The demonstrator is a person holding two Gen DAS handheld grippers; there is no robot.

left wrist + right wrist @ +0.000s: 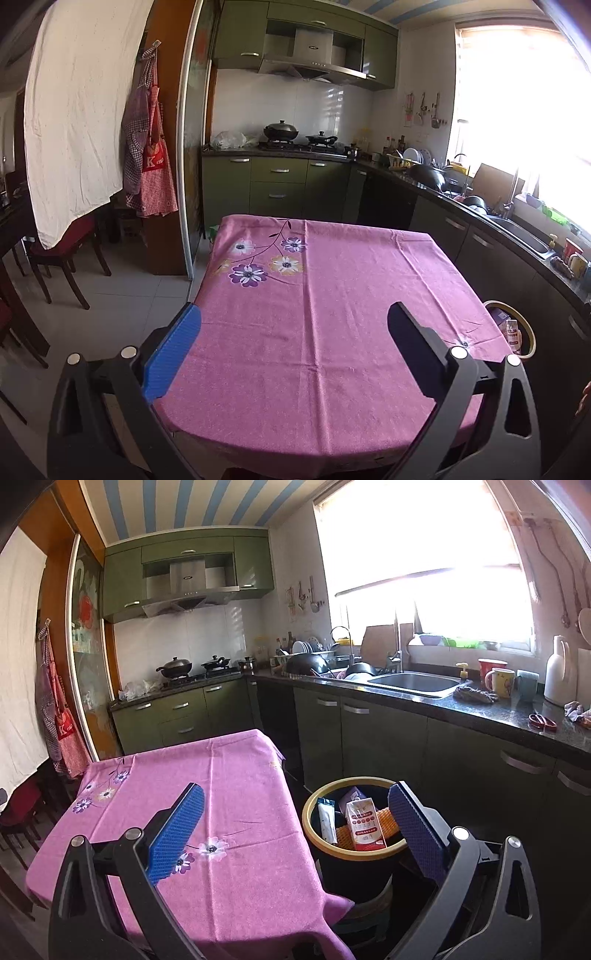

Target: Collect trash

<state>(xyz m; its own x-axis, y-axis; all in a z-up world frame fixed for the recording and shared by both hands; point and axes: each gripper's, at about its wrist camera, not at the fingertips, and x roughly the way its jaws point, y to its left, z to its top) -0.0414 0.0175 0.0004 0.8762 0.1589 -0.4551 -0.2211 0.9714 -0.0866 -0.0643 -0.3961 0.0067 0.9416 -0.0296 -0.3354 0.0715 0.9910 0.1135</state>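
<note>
While the pink-clothed worktop lies bare of litter, the left gripper is held above it, fingers released and empty. At about three o'clock from the worktop stands the trash bin, in which a carton, a sachet and an orange wrapper are seen. The right gripper, fingers likewise spread and empty, hangs between worktop edge and bin. Collection is judged nearly finished; the far edges should be scanned before withdrawal.
</note>
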